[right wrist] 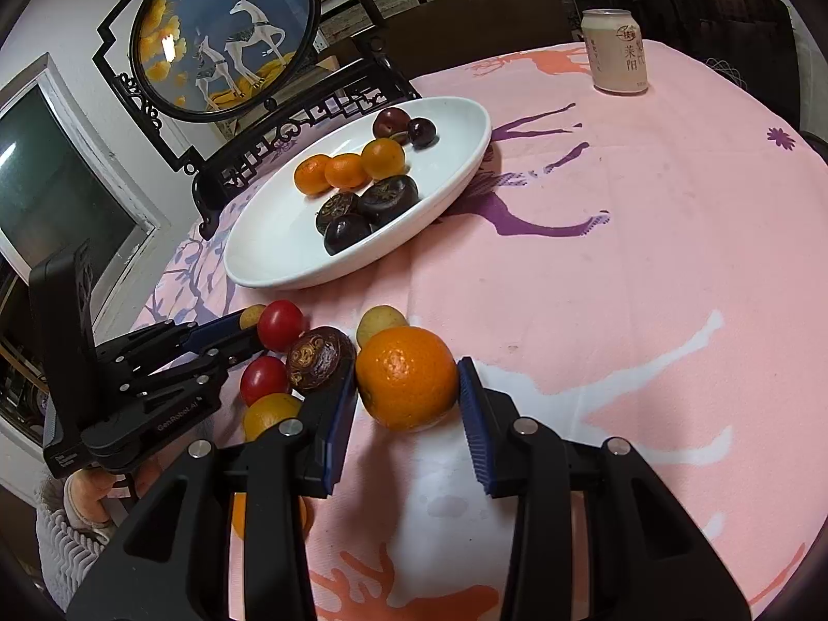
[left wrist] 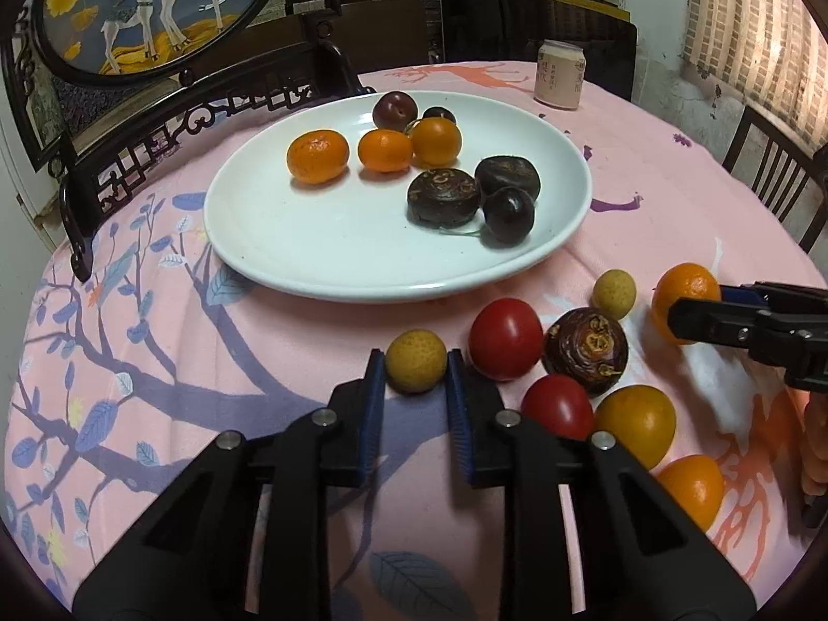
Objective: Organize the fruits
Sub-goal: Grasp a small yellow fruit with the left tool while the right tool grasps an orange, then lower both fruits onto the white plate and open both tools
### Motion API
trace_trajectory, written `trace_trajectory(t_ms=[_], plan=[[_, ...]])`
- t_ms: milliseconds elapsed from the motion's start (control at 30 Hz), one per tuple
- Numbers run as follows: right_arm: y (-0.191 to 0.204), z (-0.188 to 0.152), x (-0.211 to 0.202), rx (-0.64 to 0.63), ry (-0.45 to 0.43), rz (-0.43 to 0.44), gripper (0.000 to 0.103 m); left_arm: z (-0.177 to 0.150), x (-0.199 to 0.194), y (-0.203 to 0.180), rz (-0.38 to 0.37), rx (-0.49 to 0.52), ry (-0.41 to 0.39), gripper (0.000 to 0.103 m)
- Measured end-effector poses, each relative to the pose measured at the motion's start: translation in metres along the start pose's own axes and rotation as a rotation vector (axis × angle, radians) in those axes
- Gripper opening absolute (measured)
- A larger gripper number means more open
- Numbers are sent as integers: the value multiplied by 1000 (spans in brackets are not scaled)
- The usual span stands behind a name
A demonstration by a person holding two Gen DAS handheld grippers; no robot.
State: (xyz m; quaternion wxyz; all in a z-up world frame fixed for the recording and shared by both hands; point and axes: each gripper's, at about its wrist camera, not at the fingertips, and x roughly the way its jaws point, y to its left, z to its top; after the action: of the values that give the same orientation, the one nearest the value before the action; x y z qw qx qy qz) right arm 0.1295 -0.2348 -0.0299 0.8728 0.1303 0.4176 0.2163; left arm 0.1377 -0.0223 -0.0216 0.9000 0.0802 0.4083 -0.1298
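A white plate (left wrist: 321, 253) holds three small oranges, two dark water chestnuts and several dark plums; it also shows in the right wrist view (right wrist: 279, 253). My left gripper (left wrist: 416, 365) is shut on a small yellow longan (left wrist: 415, 368) resting on the pink tablecloth. My right gripper (right wrist: 407, 388) has its jaws around a mandarin orange (right wrist: 407, 376), touching both sides; it also shows in the left wrist view (left wrist: 685, 305). Loose beside them lie two red tomatoes (left wrist: 506, 338), a water chestnut (left wrist: 586, 350), another longan (left wrist: 614, 293) and two orange fruits (left wrist: 635, 424).
A drink can (left wrist: 560, 75) stands at the table's far side. A carved black stand with a round deer picture (left wrist: 150, 5) stands behind the plate at the left. Chairs ring the table, one at the right (left wrist: 776, 176).
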Motion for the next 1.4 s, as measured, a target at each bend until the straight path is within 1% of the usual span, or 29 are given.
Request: trace_trajectory(t_ms=[100,167,333,367,467,567,700,800,867,933,1000,1033,1133,1200,1300,1400], plan=[[-1,0,0,-1,-1,0,39,-5,-5,-1,-5,-9,0,24],[-2,0,-1,3,-8,-3,39,-6,-13,-3,4,-6,-16,24],[-8,2,-8,32,-38,-9,39,-6,-43,1,2,-39,-95,24],[-9,3,-10,42,-46,-6,39,-4,-50,3,10,-47,-118,24],[-11,13,-18,72,-84,16,39,8,-58,13,14,-81,-144,24],[-6,32,-17,73,-99,28,39,31,-53,27,46,-130,-146,24],[4,71,-6,56,-128,27,39,60,-30,45,66,-197,-133,24],[9,96,14,48,-128,15,39,65,-13,45,78,-191,-120,24],[8,106,27,50,-127,2,40,66,-5,43,83,-180,-110,25],[5,114,42,56,-121,0,40,66,0,44,85,-174,-107,34],[2,116,52,53,-93,-2,41,65,-1,47,76,-183,-116,62],[0,116,54,53,-82,-3,42,65,-3,47,75,-187,-126,66],[-7,113,52,72,-92,-10,50,64,-10,48,70,-190,-145,68],[-9,111,44,80,-102,6,51,62,-16,47,77,-190,-158,75],[-6,106,30,71,-125,14,51,53,-24,46,101,-188,-170,80],[5,96,12,31,-149,12,52,42,-29,49,101,-214,-166,86]])
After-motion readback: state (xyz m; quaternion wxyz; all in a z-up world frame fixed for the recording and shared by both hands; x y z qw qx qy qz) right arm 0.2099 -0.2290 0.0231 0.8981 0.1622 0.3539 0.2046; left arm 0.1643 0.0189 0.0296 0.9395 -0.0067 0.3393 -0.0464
